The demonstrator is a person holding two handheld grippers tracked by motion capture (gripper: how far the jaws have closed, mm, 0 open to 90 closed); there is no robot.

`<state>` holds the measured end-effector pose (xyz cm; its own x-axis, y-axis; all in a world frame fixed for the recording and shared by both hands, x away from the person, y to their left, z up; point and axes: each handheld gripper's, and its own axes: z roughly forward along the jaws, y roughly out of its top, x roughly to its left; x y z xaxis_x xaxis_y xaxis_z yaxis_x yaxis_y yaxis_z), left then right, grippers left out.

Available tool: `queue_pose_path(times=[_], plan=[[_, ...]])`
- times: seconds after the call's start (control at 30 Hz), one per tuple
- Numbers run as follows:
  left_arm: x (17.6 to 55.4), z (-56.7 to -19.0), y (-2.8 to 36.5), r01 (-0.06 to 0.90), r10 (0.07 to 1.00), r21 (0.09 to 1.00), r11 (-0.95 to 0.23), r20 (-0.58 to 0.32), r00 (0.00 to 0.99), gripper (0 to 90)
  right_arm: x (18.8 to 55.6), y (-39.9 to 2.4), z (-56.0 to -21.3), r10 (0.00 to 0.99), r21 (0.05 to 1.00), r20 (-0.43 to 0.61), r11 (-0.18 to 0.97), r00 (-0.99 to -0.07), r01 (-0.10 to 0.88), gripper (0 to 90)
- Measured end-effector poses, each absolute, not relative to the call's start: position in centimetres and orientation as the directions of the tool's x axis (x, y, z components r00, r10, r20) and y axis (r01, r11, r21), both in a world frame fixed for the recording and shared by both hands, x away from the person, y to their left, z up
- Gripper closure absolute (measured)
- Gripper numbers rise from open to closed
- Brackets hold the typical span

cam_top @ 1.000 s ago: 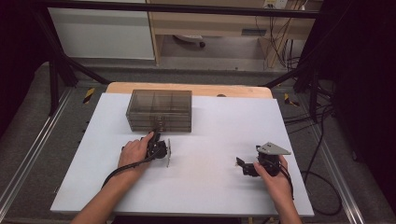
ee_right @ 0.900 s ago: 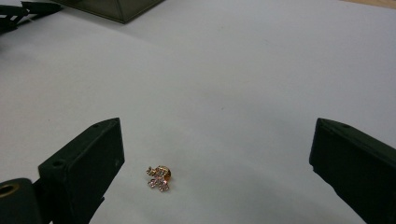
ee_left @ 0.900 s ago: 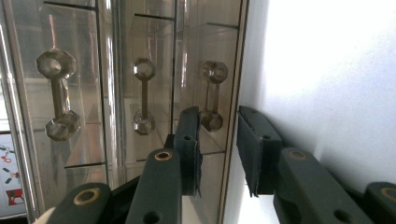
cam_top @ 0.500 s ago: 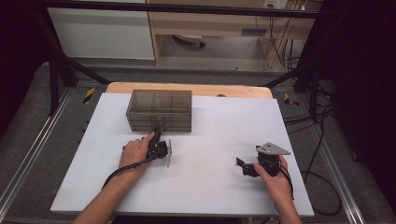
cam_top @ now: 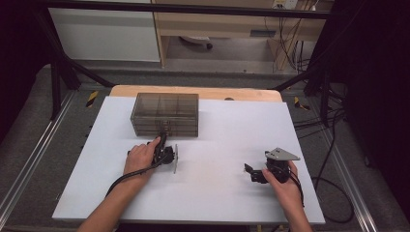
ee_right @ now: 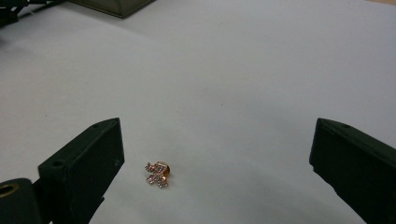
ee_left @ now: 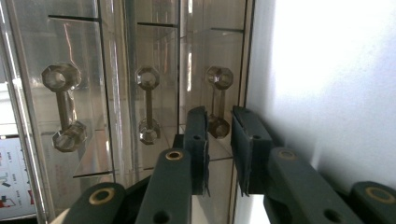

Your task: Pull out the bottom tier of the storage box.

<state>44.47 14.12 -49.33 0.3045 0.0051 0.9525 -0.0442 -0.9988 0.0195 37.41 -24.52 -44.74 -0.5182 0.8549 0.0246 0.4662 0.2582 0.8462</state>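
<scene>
left tongs (ee_left: pixel 218 135) have been closing around drawer handle (ee_left: pixel 215 100).

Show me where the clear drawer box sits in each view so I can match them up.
High view: the drawer box stands far back, left of centre, on the white table.
Left gripper view: its front, with three handles, takes up the left and middle.
Right gripper view: one corner at the top edge, left of centre.
Shared landmark: the white table.
</scene>
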Motion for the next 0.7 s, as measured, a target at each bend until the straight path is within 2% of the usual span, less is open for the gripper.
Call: queue_pose_path(times=[0.7], plan=[[43.60, -49.15, 14.03, -0.035, 0.020, 0.033, -0.999, 0.950, 0.311, 79.8, 37.47, -24.54, -44.79, 0.853, 0.846, 0.021, 0.263, -0.521, 0.464, 3.5]])
